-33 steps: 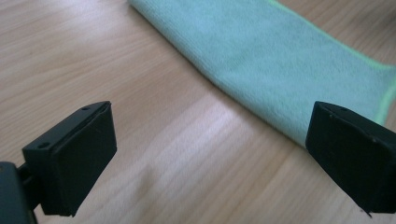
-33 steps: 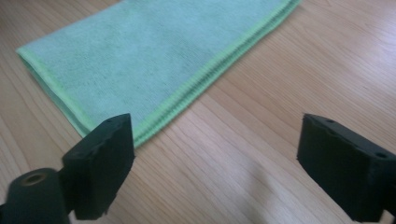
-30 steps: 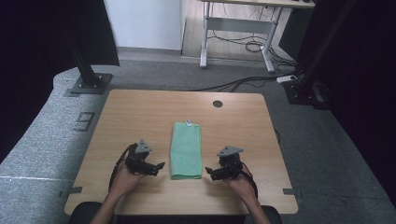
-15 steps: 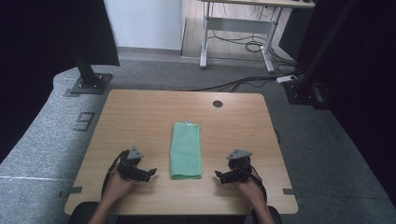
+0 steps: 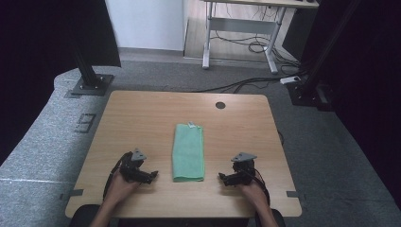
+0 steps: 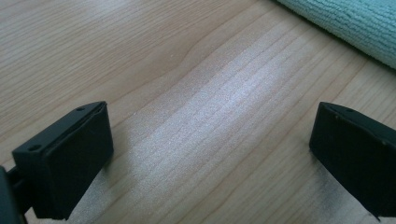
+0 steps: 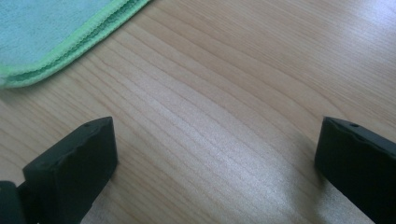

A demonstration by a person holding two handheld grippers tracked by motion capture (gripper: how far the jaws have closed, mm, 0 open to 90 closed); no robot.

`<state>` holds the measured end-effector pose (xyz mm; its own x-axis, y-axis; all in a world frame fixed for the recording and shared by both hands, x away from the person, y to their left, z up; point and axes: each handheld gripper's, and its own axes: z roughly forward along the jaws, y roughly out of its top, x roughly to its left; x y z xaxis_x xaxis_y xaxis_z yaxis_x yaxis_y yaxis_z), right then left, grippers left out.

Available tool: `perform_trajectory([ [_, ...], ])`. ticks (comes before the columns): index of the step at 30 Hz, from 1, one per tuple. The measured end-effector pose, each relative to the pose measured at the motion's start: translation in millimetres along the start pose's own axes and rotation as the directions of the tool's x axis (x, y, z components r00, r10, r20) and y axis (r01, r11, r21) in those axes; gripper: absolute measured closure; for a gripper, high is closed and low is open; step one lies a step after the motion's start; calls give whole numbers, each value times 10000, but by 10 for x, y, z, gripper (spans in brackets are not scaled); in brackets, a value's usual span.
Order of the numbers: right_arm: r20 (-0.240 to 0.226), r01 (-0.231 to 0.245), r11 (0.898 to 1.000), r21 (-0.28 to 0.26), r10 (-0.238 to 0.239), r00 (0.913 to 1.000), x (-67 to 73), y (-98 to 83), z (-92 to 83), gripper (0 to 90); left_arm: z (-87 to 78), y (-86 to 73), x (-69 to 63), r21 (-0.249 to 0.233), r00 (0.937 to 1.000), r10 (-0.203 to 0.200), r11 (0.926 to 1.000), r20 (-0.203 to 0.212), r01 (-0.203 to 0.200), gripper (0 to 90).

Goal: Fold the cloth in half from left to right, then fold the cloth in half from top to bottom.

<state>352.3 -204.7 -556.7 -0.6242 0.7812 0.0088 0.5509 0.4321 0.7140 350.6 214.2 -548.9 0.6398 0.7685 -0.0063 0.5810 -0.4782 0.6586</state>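
With both pairs of jaws spread wide over bare table (image 5: 142,118), we should slide the left gripper (image 5: 152,175) and right gripper (image 5: 222,178) inward toward the folded green towel (image 5: 189,151) lying between them and pinch its near corners low.

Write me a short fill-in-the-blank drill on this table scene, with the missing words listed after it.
1. The folded towel is ____ in colour.
2. The towel lies ____ the left gripper and the right gripper.
3. Both grippers have their jaws ____.
4. The tabletop is made of light ____.

Missing words: green; between; open; wood
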Motion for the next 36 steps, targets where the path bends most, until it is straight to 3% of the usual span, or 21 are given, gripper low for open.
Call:
perform_trajectory([
  [28, 114, -145, 9999, 71, 144, 9998, 4, 30, 17, 0, 6, 8, 3, 7, 10000, -22, 10000, -9, 22, 0],
  [36, -255, -237, 9997, -41, 236, 9994, 92, 141, 43, 0, 9, 11, 2, 4, 10000, -42, 10000, -37, 42, 0],
])
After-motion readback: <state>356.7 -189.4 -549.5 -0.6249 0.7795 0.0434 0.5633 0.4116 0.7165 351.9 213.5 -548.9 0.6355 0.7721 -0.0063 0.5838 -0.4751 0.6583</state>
